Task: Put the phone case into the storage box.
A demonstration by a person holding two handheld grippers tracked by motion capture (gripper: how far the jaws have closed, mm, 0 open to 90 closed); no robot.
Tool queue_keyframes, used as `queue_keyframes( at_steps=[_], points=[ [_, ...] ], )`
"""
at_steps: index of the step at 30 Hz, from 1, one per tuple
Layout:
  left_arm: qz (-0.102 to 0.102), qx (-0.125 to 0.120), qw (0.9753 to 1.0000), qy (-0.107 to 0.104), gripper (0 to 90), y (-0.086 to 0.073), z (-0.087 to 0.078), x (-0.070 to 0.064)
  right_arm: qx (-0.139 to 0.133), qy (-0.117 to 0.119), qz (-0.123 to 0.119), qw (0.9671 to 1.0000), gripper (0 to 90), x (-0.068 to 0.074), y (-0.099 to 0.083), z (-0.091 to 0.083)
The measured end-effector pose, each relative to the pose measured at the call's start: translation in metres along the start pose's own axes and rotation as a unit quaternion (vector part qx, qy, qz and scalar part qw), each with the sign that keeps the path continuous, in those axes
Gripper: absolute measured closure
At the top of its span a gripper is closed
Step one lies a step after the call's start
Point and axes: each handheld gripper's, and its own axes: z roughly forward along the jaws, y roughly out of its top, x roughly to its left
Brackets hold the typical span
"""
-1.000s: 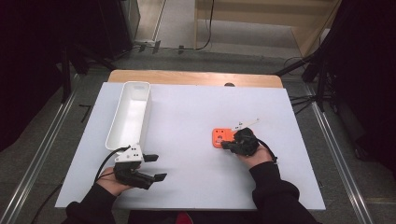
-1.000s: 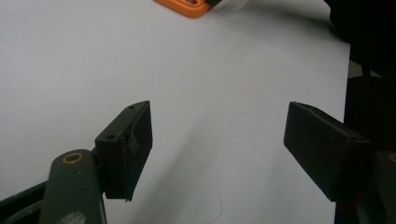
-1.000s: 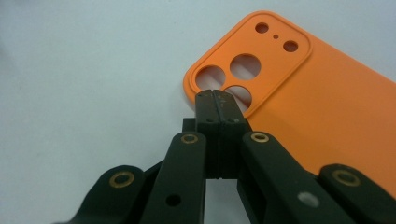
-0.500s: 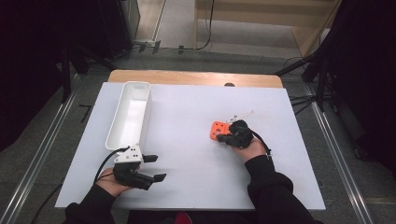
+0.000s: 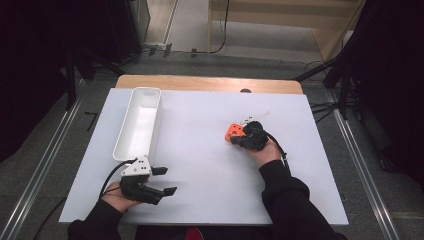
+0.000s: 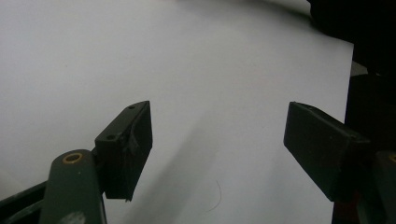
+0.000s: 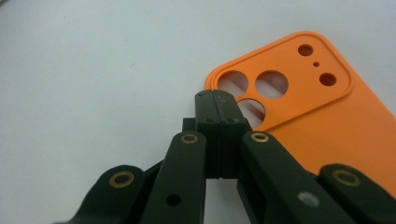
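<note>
An orange phone case [image 5: 233, 132] with round camera holes [image 7: 303, 88] sits right of the table's middle. My right gripper [image 5: 243, 136] is shut, and its tips [image 7: 214, 95] pinch the case's edge beside the camera cutout. My left gripper [image 5: 166, 180] rests near the front left of the white table top [image 5: 200, 155]. It stands open [image 6: 217, 140] with only bare table between its fingers.
A long white tray [image 5: 156, 125] lies lengthwise at the left, just beyond the left gripper. A thin pale object [image 5: 255, 118] lies on the table behind the right gripper. A wooden strip [image 5: 210, 84] runs along the far edge.
The right gripper and the orange case have moved together away from me and slightly left. The left gripper has stayed put.
</note>
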Motion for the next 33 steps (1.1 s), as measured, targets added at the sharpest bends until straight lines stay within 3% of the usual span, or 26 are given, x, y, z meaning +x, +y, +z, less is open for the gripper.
queue_keyframes(
  at_steps=[11, 21, 24, 29, 33],
  points=[
    [-0.004, 0.0, 1.0, 0.003, 23.9, -0.002, -0.002, 0.0, -0.01, -0.009, 0.006, 0.9999, 88.1, -0.006, 0.005, 0.004],
    [-0.002, -0.001, 1.0, 0.003, 23.8, -0.001, -0.002, 0.001, -0.011, -0.001, 0.008, 0.9999, 86.1, -0.005, 0.007, 0.007],
    [-0.003, -0.001, 1.0, 0.003, 23.9, -0.001, -0.003, 0.002, -0.026, 0.013, 0.012, 0.9995, 78.0, -0.004, 0.008, 0.0],
    [-0.003, -0.002, 1.0, 0.003, 23.9, -0.001, -0.003, 0.001, -0.023, 0.048, 0.014, 0.9985, 56.9, -0.002, 0.008, -0.009],
    [-0.002, -0.004, 1.0, 0.002, 23.9, -0.001, -0.003, 0.001, -0.022, 0.068, 0.006, 0.9974, 48.8, 0.003, 0.006, -0.019]
  ],
)
